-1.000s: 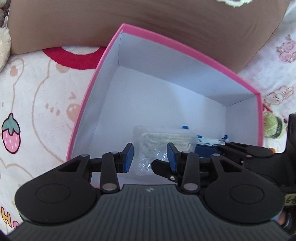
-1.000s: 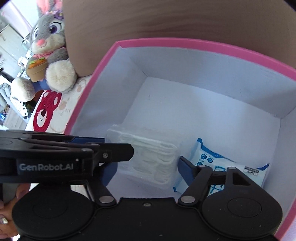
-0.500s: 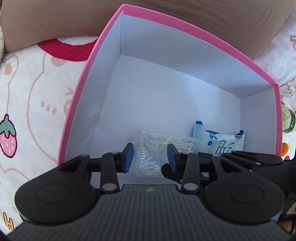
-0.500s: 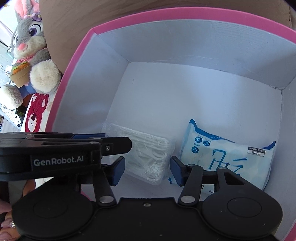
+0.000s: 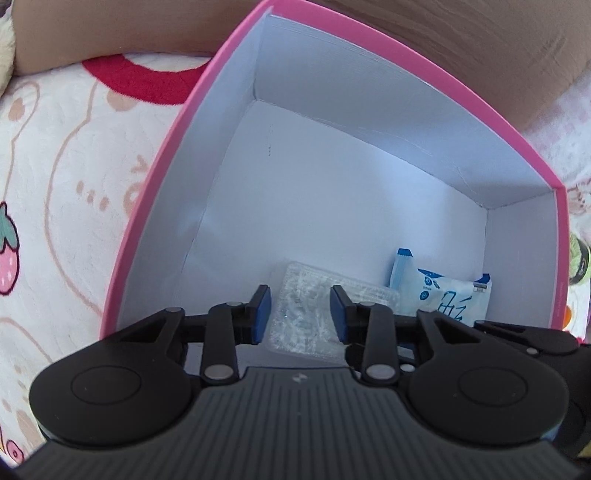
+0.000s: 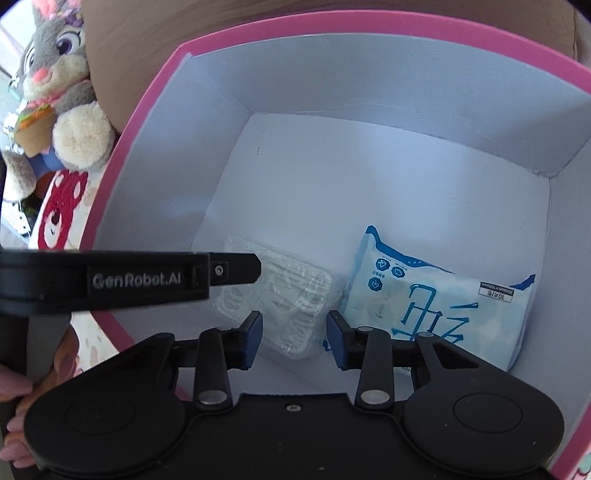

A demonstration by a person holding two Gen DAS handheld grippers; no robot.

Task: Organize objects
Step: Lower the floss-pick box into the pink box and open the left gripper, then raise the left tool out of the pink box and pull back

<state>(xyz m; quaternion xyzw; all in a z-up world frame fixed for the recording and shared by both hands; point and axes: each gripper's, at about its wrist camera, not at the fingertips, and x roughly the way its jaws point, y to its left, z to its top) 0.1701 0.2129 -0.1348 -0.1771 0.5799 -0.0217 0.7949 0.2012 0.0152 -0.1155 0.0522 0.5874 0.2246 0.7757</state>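
A clear plastic pack of small white items hangs low inside the white box with the pink rim. My left gripper is shut on the pack, and its jaws are closing further. From the right wrist view, the left gripper reaches over the pack's far corner. My right gripper has its jaws closed in on the pack's near corner, which fills the gap between the blue pads. A blue-and-white wipes packet lies on the box floor to the right, also visible as the wipes packet.
The box sits on a cartoon-print bedspread in front of a brown cushion. A grey plush rabbit sits beyond the box's left rim. A person's fingers hold the left gripper. The box's far half is bare floor.
The left gripper sank deeper into the box with the clear pack. The right gripper's jaws narrowed from wide apart to close around the pack's near corner.
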